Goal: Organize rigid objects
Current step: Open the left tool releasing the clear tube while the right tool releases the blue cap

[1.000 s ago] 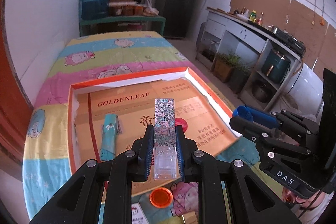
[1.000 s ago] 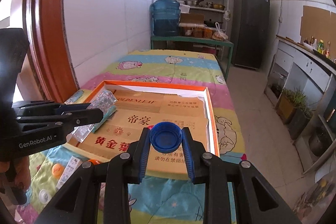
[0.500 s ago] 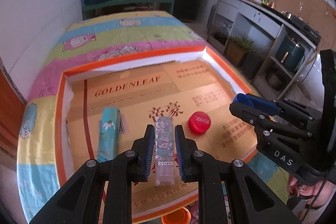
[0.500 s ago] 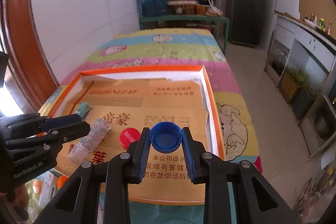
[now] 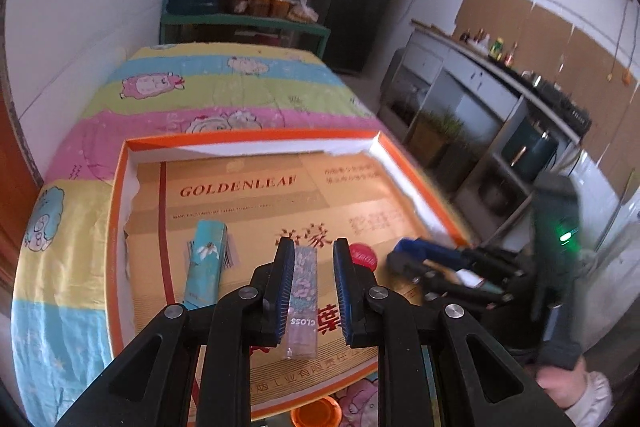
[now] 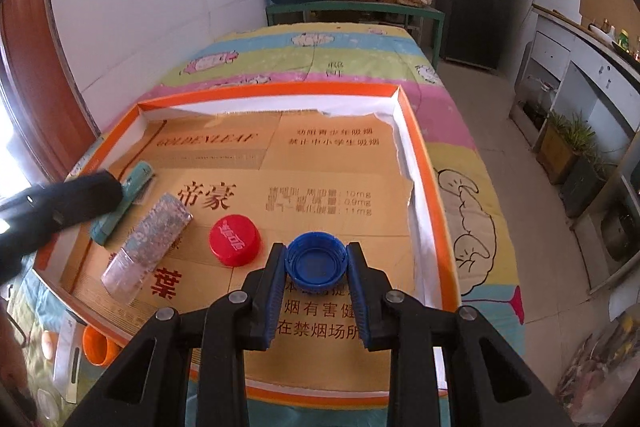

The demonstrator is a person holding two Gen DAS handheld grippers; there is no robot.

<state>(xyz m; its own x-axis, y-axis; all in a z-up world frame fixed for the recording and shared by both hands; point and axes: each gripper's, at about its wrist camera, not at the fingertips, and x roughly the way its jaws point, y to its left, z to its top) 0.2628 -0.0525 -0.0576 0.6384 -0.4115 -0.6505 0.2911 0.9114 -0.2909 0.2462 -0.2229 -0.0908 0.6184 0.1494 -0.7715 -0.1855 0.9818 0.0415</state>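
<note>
A striped cartoon cloth covers the table (image 6: 352, 55). On its near half sits a shallow orange-rimmed tray (image 6: 416, 131) lined with printed cardboard. Near the tray's left edge lies a teal box (image 5: 206, 263), with a flowered clear tube (image 5: 302, 303) beside it; the left gripper (image 5: 310, 283) straddles the tube, its jaws just parted and off its sides. A red cap (image 6: 235, 239) lies mid-tray. The right gripper (image 6: 316, 263) clasps a blue cap (image 6: 315, 259) just above the tray's near part.

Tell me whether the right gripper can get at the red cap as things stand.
Probably not to grasp it: the right gripper is shut on the blue cap, so its jaws are full. The way itself looks free: the red cap lies uncovered in the tray, just to its left.
</note>
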